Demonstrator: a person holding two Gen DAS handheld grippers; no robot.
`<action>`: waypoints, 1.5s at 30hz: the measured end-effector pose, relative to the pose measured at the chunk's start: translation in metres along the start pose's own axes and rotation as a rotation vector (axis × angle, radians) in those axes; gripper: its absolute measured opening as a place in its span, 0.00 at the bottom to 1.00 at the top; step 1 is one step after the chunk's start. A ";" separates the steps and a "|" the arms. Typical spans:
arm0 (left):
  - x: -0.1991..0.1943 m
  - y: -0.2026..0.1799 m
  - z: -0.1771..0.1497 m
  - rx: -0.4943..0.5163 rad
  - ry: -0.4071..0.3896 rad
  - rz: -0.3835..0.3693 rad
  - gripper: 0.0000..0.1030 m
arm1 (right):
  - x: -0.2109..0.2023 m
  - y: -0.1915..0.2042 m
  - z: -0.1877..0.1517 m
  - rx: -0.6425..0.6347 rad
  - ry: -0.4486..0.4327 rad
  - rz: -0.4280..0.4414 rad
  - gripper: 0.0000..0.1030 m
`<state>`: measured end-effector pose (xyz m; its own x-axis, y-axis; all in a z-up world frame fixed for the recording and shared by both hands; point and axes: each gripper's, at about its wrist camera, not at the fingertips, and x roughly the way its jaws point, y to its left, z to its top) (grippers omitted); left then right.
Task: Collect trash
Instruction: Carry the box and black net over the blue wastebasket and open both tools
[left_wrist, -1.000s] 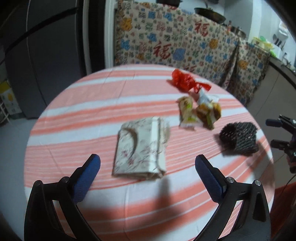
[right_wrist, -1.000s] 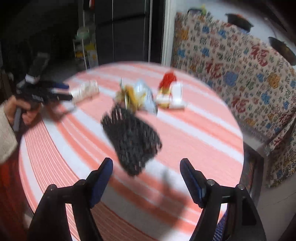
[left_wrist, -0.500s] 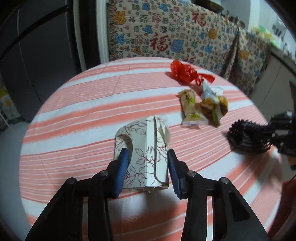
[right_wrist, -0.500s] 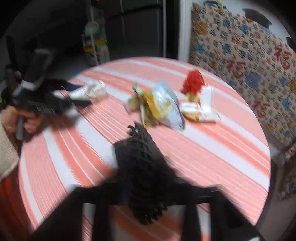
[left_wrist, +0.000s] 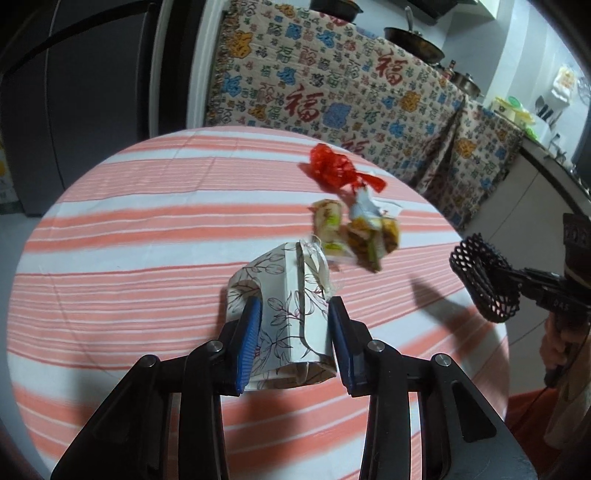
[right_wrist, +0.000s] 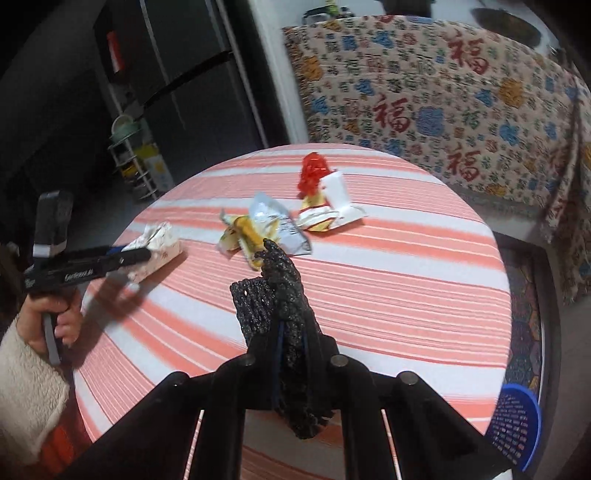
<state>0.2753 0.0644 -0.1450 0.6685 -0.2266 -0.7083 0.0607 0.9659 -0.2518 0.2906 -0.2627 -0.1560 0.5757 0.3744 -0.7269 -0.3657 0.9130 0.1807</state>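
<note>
Progress is clear on both sides compared with one second ago. On your left, the left gripper was spread wide over the floral paper bag; now its blue pads press both sides of the bag, which is tilted up from the striped tablecloth. It looks lifted at the near end, but I cannot tell if the far end still touches the cloth. In the middle, the snack wrappers and the red plastic lie on the table as before, not yet collected. On your right, the right gripper was open around the black foam net; now it is pressed together on the net and holds it above the table. I judge two pieces are secured. A blue basket stands low beside the table, possibly the bin.
</note>
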 end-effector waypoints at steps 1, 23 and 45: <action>0.000 -0.009 0.000 0.010 -0.001 -0.006 0.36 | -0.004 -0.006 0.000 0.028 -0.007 0.004 0.09; 0.073 -0.315 -0.017 0.313 0.094 -0.371 0.36 | -0.133 -0.201 -0.091 0.460 -0.065 -0.368 0.09; 0.210 -0.427 -0.066 0.381 0.220 -0.376 0.39 | -0.137 -0.318 -0.154 0.673 -0.022 -0.443 0.12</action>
<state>0.3411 -0.4042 -0.2296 0.3820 -0.5443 -0.7468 0.5542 0.7816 -0.2862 0.2154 -0.6291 -0.2152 0.5810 -0.0485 -0.8124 0.4151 0.8763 0.2446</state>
